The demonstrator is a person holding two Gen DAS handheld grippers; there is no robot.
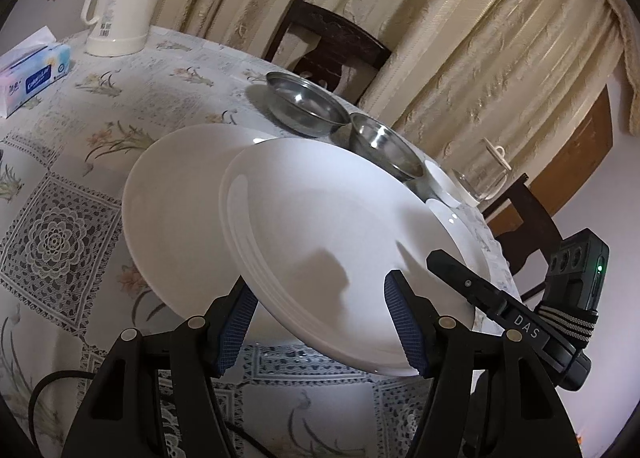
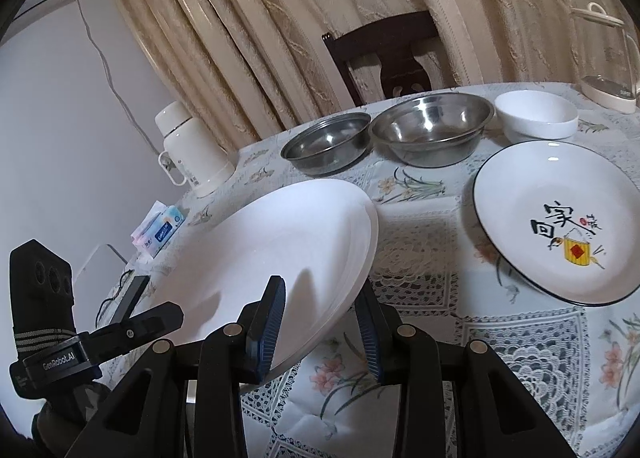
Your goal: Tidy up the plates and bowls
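Room: beige curtains across the back, dark wooden chair tucked behind the table.
Surface: round table under a lace and floral tablecloth, so footing is soft and uneven.
Clutter: cream flask, tissue box and a clear kettle near the table's edges.
Work item: white plate, raised and tilted, overlapping a second white plate that lies just behind it.
Right claw: right gripper has one pad on the upper face of the rim and one under it, and appears clamped on the white plate.
Left claw: left gripper has its jaws wide apart astride the near rim, with no grip seen.
Others: small steel bowl, large steel bowl, white bowl and printed plate all rest on the cloth, unstacked.
Risk 1: a one-edge pinch on a glazed, tilted plate may let it slide out of the pads.
Risk 2: lowered off-centre, its rim could knock or chip the second white plate.
Risk 3: a pad could snag the lace on the way down and drag the cloth, along with the nearby bowls.
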